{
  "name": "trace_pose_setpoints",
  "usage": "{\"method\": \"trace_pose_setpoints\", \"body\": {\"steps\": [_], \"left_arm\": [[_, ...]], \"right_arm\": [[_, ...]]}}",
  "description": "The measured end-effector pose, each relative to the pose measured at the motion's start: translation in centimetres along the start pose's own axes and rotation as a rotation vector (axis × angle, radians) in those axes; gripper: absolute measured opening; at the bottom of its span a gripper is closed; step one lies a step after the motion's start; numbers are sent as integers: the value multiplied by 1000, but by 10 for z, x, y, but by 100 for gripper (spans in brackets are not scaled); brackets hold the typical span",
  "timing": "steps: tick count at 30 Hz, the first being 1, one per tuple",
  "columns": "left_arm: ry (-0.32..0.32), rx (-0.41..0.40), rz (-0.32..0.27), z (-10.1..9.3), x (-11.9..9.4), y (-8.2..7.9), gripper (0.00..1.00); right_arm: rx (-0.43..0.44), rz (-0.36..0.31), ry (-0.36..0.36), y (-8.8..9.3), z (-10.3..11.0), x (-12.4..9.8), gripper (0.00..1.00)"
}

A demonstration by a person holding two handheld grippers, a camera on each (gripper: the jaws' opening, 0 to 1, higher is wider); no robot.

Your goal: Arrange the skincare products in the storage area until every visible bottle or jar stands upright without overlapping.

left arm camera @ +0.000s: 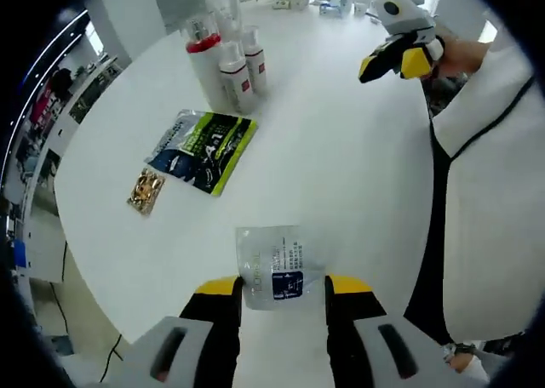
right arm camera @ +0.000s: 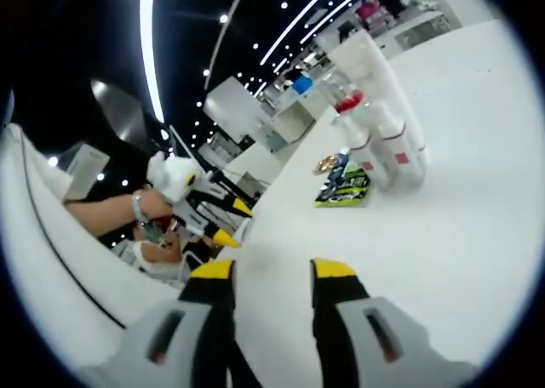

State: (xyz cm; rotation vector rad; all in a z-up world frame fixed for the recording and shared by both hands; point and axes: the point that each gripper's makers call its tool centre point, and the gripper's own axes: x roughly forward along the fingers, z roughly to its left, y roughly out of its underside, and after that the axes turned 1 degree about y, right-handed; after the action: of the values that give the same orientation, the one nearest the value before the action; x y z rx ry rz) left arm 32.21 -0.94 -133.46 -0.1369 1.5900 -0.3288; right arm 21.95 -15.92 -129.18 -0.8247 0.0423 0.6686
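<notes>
A round white surface [left arm camera: 341, 167] carries everything, and the cluster of skincare bottles [left arm camera: 228, 52] is the landmark to judge from. That cluster, white tubes and pump bottles with red bands and caps, stands upright and close together at the far side of the surface; the right gripper view shows them [right arm camera: 379, 128] erect as well, though whether they touch is hard to tell. Just in front of the cluster lies a flat green-and-dark-blue sachet pack [left arm camera: 203, 148], and a little farther from the cluster, beside that pack, a small golden packet [left arm camera: 146, 190]. Well away from the cluster, at the near edge, the left gripper [left arm camera: 281, 293] has its jaws closed on a clear plastic pouch with a blue label [left arm camera: 277, 265], which sits between the yellow tips. The right gripper [right arm camera: 272, 271] hovers over bare surface, jaws parted a moderate way with nothing between them.

By my reckoning the bottles are largely done; the pouch in hand and the two flat packets remain unsorted.
</notes>
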Motion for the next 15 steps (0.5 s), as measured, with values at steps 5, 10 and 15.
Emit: {"method": "trace_pose_setpoints", "body": {"steps": [5, 10, 15], "left_arm": [[15, 44, -22, -18, -3, -21, 40], [46, 61, -59, -40, -5, -46, 40], [80, 99, -92, -63, -5, -69, 40]], "right_arm": [[17, 9, 1, 6, 2, -3, 33], [29, 24, -5, 11, 5, -3, 33], [49, 33, -25, 11, 10, 2, 33]]}}
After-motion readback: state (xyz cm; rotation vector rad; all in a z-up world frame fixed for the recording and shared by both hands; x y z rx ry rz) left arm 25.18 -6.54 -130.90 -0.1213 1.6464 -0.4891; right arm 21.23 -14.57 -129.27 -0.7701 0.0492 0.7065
